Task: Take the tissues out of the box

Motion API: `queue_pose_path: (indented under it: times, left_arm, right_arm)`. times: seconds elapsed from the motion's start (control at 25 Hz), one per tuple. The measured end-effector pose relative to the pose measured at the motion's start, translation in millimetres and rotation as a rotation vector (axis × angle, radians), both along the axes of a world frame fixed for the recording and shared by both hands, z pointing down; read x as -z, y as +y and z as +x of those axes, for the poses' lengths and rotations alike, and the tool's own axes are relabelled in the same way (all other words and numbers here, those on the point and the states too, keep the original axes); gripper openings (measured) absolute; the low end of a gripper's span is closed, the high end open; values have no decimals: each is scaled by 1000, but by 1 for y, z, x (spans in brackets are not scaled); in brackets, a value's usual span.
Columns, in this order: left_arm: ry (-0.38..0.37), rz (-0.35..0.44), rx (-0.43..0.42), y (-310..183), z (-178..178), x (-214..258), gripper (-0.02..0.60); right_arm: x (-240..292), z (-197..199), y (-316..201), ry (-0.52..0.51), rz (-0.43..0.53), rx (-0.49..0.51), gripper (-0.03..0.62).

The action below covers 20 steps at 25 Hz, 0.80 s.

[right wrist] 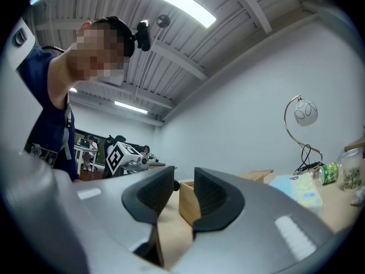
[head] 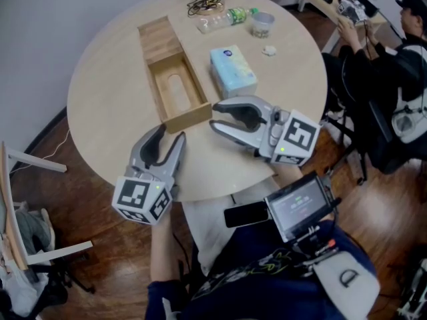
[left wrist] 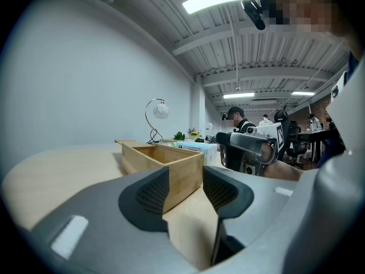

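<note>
Jaws are held wide on the left gripper [head: 170, 134] and narrow on the right gripper [head: 214, 116], both empty (aimed at the wooden box [head: 190, 117]), presumably as the tissue pack [head: 233, 71] is already laid beside it.

The round worktop [head: 107, 105] is pale beige, and the floor [head: 80, 199] around it is dark reddish-brown wood. At centre, the open box [head: 189, 119] is light tan with wood grain. To its right, the tissue pack [head: 233, 71] is pale turquoise. The left gripper [head: 171, 136] and right gripper [head: 215, 117] are grey, and their cubes carry black-and-white square markers.
</note>
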State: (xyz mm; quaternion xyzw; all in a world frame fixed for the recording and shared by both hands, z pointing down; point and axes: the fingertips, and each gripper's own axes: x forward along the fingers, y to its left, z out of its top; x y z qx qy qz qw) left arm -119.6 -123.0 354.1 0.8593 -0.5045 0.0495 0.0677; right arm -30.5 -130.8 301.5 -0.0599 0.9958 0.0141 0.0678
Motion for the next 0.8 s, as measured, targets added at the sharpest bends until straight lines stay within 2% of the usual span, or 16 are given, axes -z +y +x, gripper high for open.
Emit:
queue_pose_path:
  times: [0.2,0.36,0.8]
  left_arm:
    - [0,2,-1,1,-1,-1,192]
    - [0,2,-1,1,0,-1,192]
    - [3,0,-8,-1,0,1,192]
  right_arm:
    - [-2,0,-2,4,2,-24,0]
    - [-5,-1,-2,22,-4,-23,0]
    - [-7,-7,12,54,-4,69,0]
